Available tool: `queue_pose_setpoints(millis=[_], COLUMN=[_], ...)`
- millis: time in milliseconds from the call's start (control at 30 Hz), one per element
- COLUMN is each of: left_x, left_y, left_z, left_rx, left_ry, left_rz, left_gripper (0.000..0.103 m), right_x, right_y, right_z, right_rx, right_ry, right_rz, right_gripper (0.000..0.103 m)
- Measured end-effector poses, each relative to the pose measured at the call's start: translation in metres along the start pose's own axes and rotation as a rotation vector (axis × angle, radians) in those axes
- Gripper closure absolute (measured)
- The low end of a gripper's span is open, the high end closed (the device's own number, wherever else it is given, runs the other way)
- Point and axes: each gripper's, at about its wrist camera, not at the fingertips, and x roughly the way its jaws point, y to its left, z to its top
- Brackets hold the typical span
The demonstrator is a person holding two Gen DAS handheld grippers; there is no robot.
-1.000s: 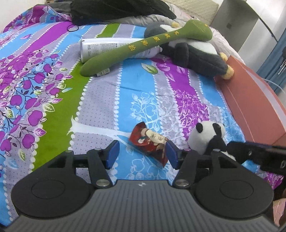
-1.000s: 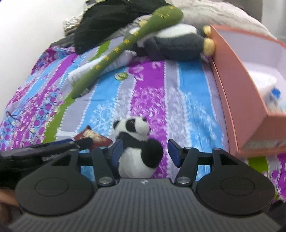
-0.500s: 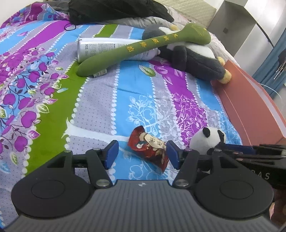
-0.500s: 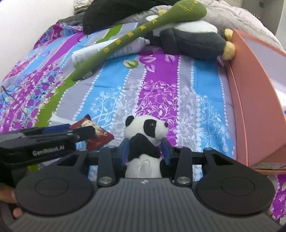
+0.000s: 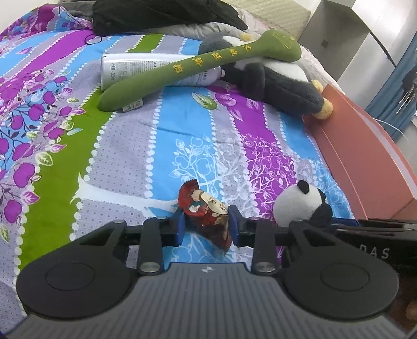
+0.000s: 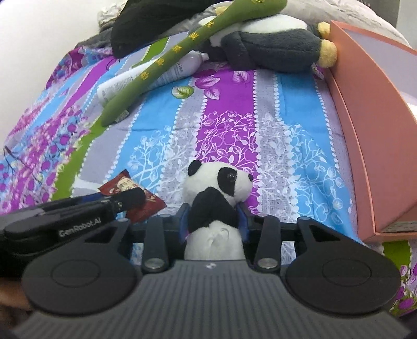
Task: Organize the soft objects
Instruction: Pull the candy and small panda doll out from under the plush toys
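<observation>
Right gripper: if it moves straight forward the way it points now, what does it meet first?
The right gripper is shut on the small panda. Straight ahead lies only bedspread, then probably the big grey plush; depth is unclear.

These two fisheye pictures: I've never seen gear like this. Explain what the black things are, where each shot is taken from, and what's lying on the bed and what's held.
No robot here: a person holds a two-finger gripper in each hand, and each carries a camera looking along its fingers.

In the left view, the left gripper is closed on a red snack packet. In the right view, the right gripper squeezes a small panda plush.

Both lie on a striped floral bedspread. Farther back are a long green plush stick over a white bottle, a big dark plush toy and black clothing. On the right stands an open orange box.
</observation>
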Motion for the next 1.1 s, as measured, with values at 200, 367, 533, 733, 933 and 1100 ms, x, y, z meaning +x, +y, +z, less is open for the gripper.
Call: queue_pose_setpoints(millis=[200,367,533,733,933,1100], left_x=[-0.018,-0.043,-0.071,-0.103,-0.123,-0.134], left_y=[-0.008,-0.021,-0.043,-0.069,-0.08,-0.073], left_z=[0.006,0.018,0.035,0.05,0.059,0.064], left_rx=[0.005,0.012,0.039,0.062,0.069,0.087], left_ry=[-0.028,-0.069,-0.112,-0.144,-0.152,-0.151], left_rz=[0.031,0.041,0.027,-0.02,-0.053,-0.077], left_gripper=[0.066,0.066,0.066,0.066,0.066,0.066], right_x=[-0.016,-0.044,-0.082,-0.123,-0.138,-0.142], right_y=[-0.004,-0.003,-0.003,-0.006,0.001,0.011], right_z=[0.004,0.013,0.021,0.028,0.028,0.026], right_rx=[-0.006,-0.032,-0.043,-0.03,-0.028,0.002], right_ry=[-0.026,-0.081,-0.165,-0.238,-0.26,-0.285], right_rz=[0.035,0.053,0.063,0.057,0.055,0.036], right_gripper=[0.063,0.062,0.062,0.062,0.062,0.062])
